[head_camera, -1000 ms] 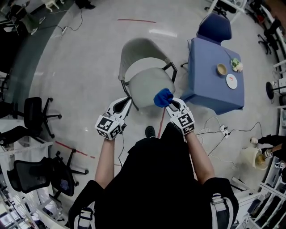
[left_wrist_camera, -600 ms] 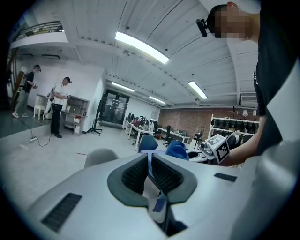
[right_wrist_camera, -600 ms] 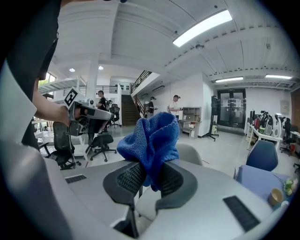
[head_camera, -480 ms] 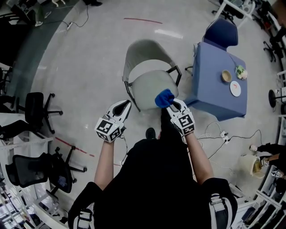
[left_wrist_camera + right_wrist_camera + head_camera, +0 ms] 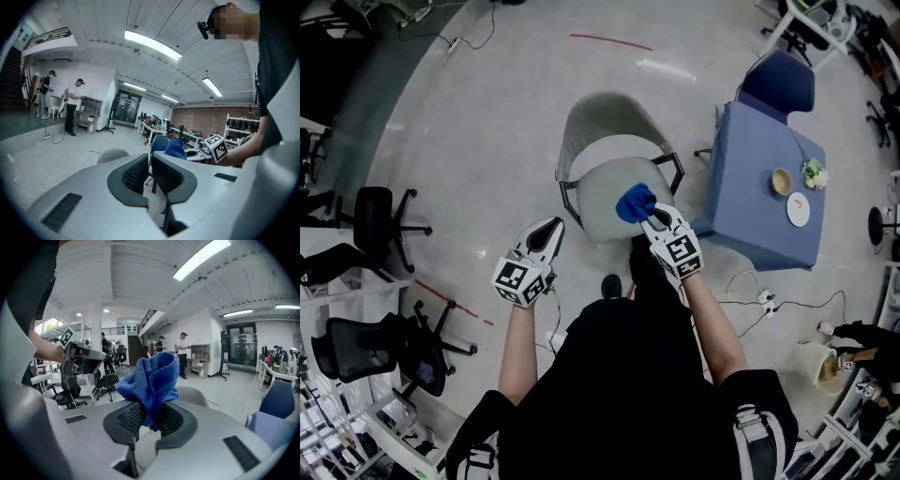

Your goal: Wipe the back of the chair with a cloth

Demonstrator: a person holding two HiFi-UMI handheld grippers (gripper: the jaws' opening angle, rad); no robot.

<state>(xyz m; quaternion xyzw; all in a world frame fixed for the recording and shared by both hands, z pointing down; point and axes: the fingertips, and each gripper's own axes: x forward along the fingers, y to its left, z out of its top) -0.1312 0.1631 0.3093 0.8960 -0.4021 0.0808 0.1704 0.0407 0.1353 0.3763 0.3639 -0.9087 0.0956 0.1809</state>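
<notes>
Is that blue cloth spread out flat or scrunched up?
Scrunched up. The blue cloth stands in a bunched wad above the right gripper, whose jaws pinch its lower end.

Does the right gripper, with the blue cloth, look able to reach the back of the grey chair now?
Probably yes. The right gripper holds the cloth above the seat; only bare seat lies between it and the chair back.

A blue-draped bench [image 5: 748, 159] stands at the right, carrying a bowl [image 5: 781, 181], a white plate [image 5: 798, 209] and a small posy [image 5: 813, 173]. A blue chair [image 5: 780, 82] sits at its far end. Black office chairs [image 5: 375, 220] stand left, and cables [image 5: 787, 305] trail across the floor [image 5: 487, 122].
</notes>
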